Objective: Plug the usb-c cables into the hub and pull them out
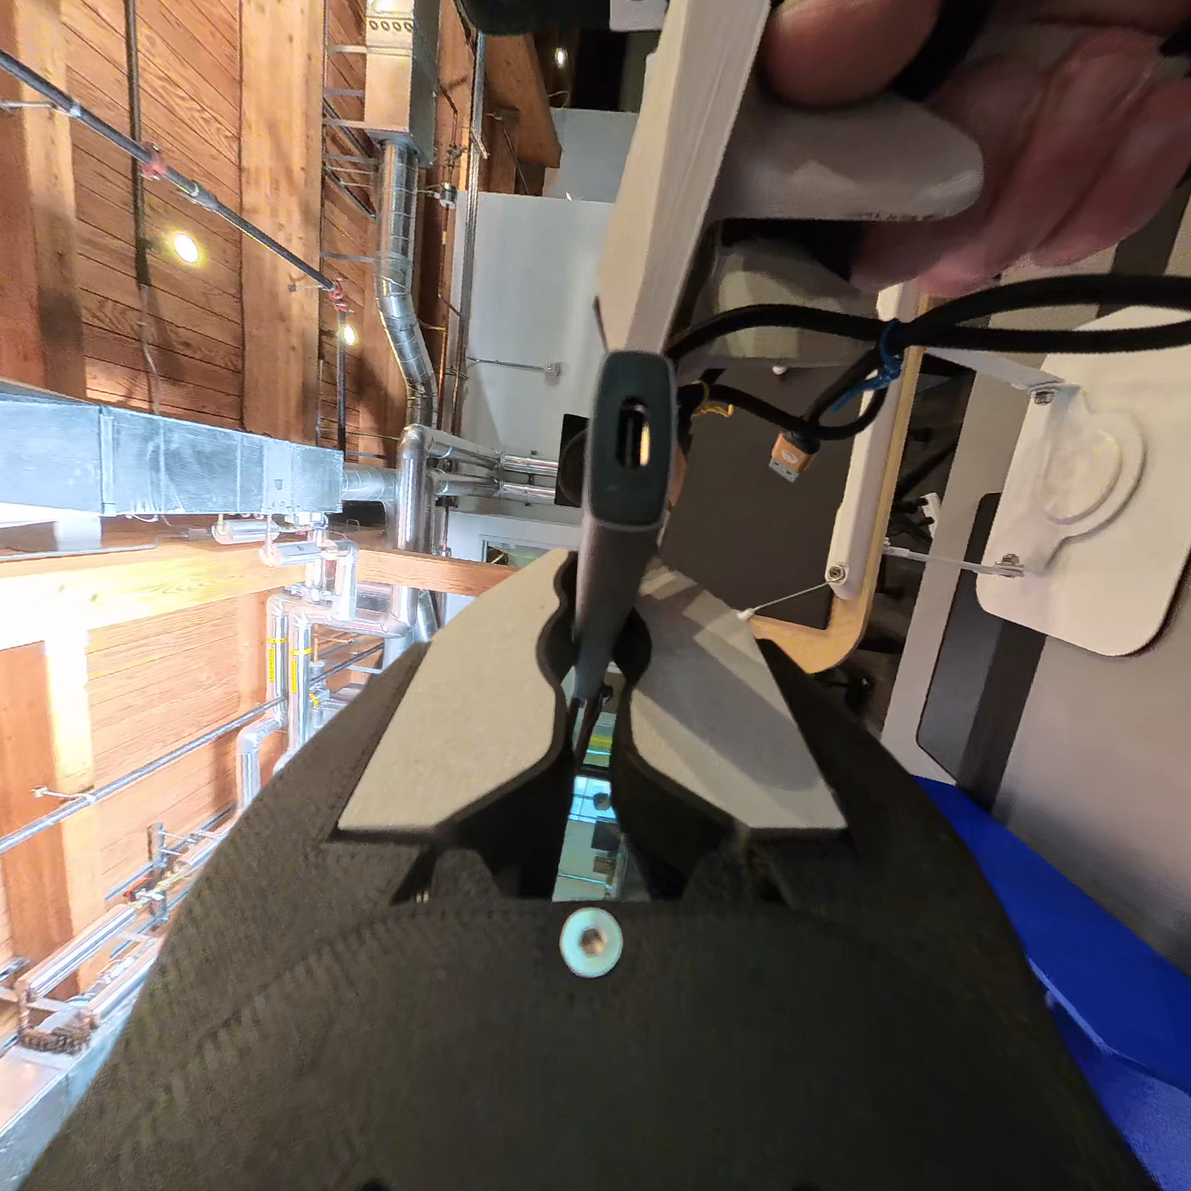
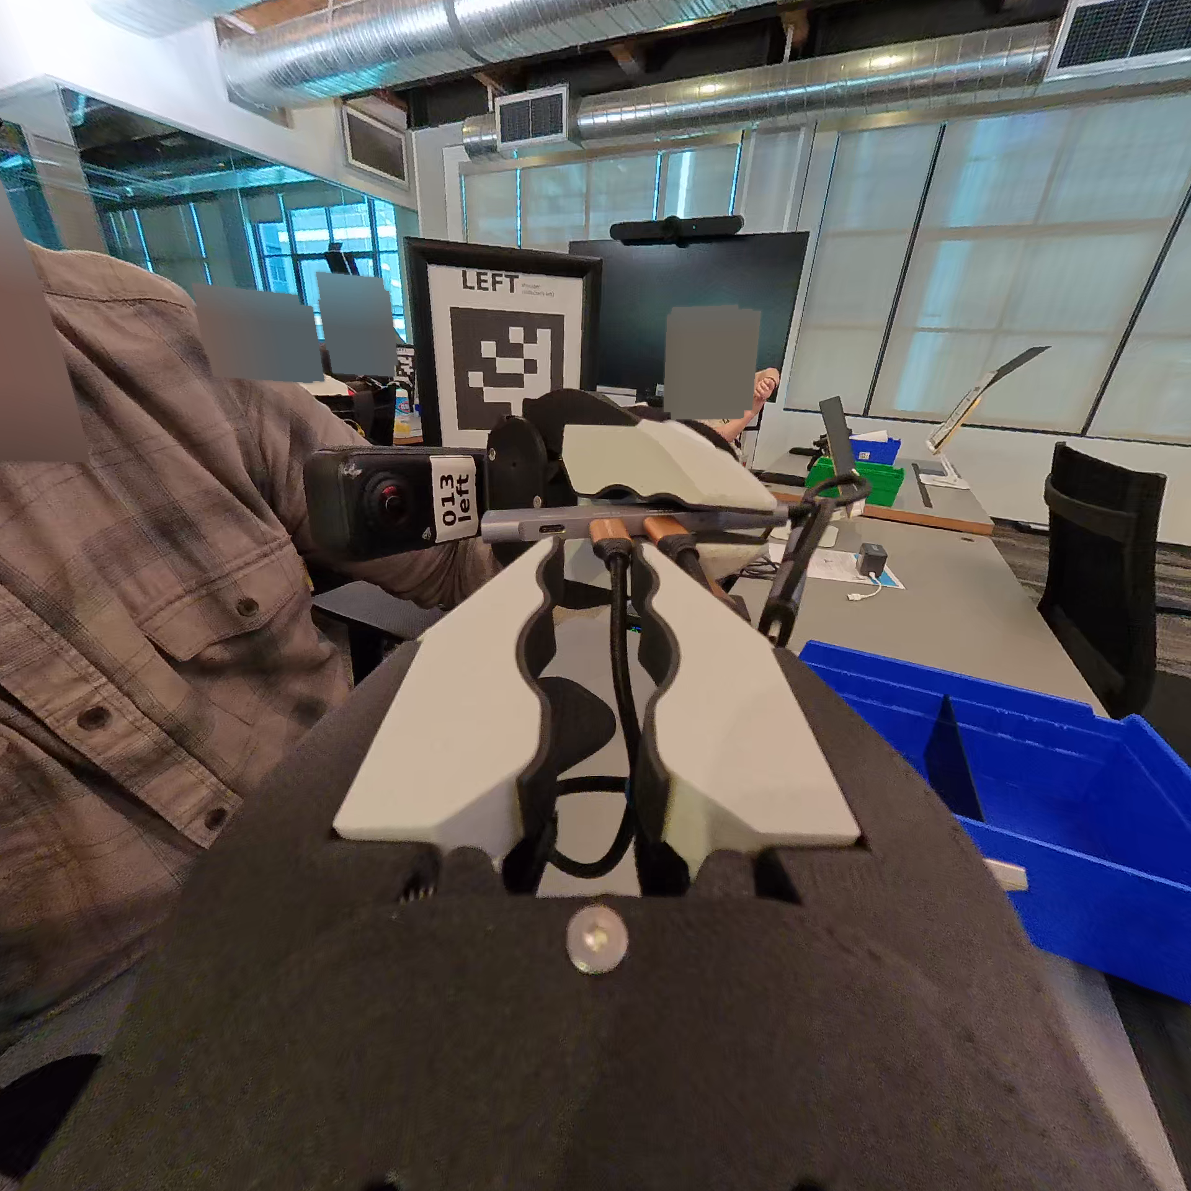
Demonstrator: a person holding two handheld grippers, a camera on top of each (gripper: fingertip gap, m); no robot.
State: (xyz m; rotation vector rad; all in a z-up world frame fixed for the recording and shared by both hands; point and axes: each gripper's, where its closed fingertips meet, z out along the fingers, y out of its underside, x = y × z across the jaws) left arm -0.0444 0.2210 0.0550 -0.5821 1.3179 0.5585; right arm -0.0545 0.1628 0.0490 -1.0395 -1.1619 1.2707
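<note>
Open-plan office – grey desks [image 2: 954, 599], dark monitor [image 2: 689, 309], glass partitions [image 2: 193, 213] – exposed silver ducts [image 2: 805, 96] overhead.

grey table [image 2: 954, 599], blue divided bin [image 2: 1031, 793] at near edge, small black charger [image 2: 871, 558] on a paper sheet [image 2: 831, 567], green bin [image 2: 857, 480] farther back

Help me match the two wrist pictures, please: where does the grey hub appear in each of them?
Left wrist view: the hub stands end-on at centre, clamped in the left gripper, its end port facing the camera.
Right wrist view: the hub lies side-on just above centre, beyond the right gripper, two copper-coloured plugs in it.
Shared landmark: the blue bin, at the right edge in both.
</note>
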